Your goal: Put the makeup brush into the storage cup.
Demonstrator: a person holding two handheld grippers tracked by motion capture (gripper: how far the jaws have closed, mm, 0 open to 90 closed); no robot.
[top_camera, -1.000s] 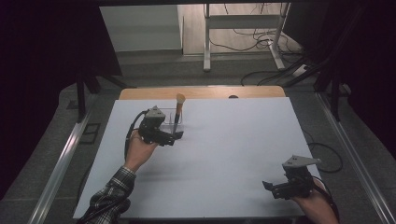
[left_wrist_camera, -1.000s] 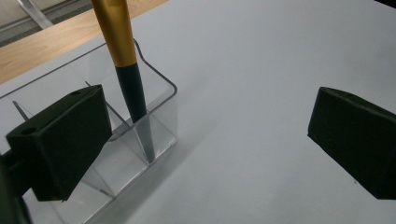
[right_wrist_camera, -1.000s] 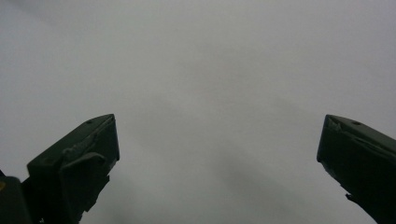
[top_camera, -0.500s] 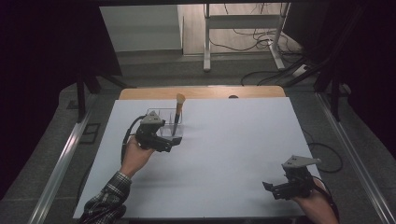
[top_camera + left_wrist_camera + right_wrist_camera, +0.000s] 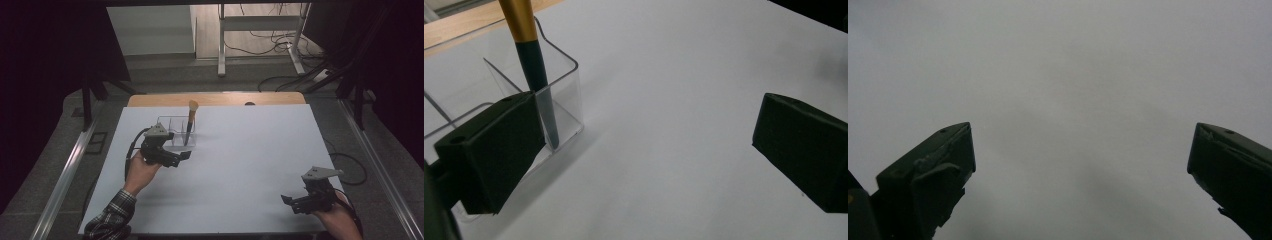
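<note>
Nearest, at the person's edge of the white table (image 5: 250,165), the right gripper (image 5: 292,202) sits low over bare surface. Its jaws stand wide apart with nothing between them; the right gripper view confirms this, two black jaws at either side and plain white tabletop ahead of them. A hand (image 5: 340,220) holds it from below, grey three-cornered plate on top.

Farther out, the left gripper (image 5: 184,157) is held by the other hand (image 5: 141,172), plaid sleeve (image 5: 107,220) trailing toward the near edge. Jaws point roughly rightward across the table. In the left gripper view the gripper (image 5: 649,150) is spread wide and grips nothing: bare tabletop lies between the two jaws.

Just beyond the left gripper, on its far side, stands a clear plastic organiser (image 5: 170,132) with several compartments. In the left gripper view the organiser (image 5: 566,85) sits directly behind one jaw; that jaw overlaps the container's near corner, contact cannot be judged.

In the end compartment nearest the jaws a brush (image 5: 189,125) stands nearly upright, slightly tilted, bristles up. Its dark handle (image 5: 540,85) runs down inside the clear wall, gold ferrule above the rim. Brush and both jaws are apart.

Beyond the organiser: the table's wooden far edge (image 5: 220,98).
</note>
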